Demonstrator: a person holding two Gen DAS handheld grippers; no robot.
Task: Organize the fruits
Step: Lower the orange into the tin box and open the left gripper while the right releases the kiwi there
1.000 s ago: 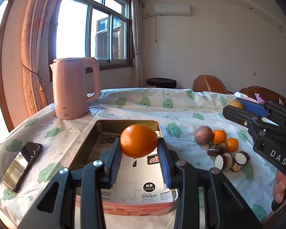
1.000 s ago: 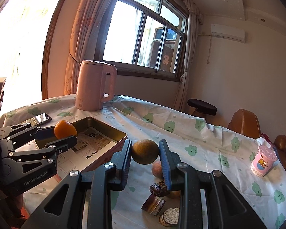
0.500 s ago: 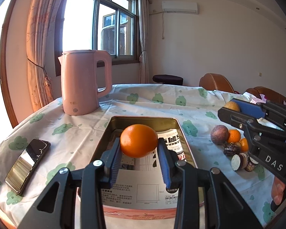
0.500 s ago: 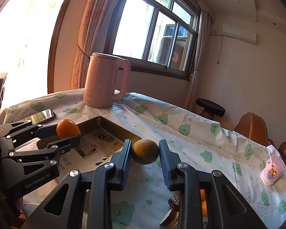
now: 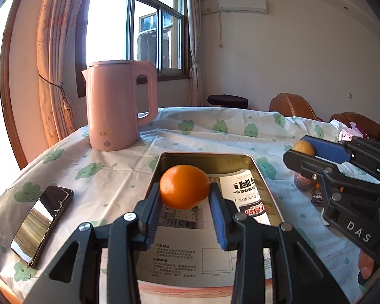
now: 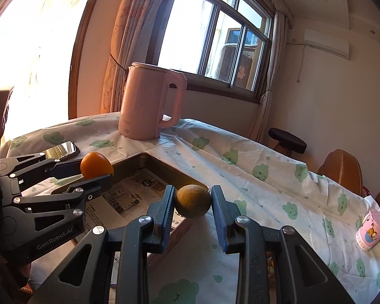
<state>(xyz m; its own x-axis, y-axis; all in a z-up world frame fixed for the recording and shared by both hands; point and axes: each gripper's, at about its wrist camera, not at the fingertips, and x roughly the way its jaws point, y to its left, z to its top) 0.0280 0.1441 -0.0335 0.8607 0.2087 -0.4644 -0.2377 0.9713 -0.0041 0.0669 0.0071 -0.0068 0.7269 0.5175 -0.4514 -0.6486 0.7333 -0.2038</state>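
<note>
My left gripper is shut on an orange and holds it above the open metal tin, whose floor is lined with printed paper. From the right wrist view the same orange hangs over the tin's near-left side. My right gripper is shut on a brownish-green round fruit, just over the tin's right corner. That fruit also shows at the right of the left wrist view. A purple round fruit lies on the cloth behind my right gripper; other fruits there are mostly hidden.
A pink kettle stands on the table behind the tin. A phone lies at the left near the table edge. A small pink cup sits at the far right. Brown chairs and a black stool stand beyond the table.
Both grippers have moved forward over the table toward the tin, each still holding its fruit. The kettle looms larger, and the loose fruit pile has slipped behind and below the right gripper.
</note>
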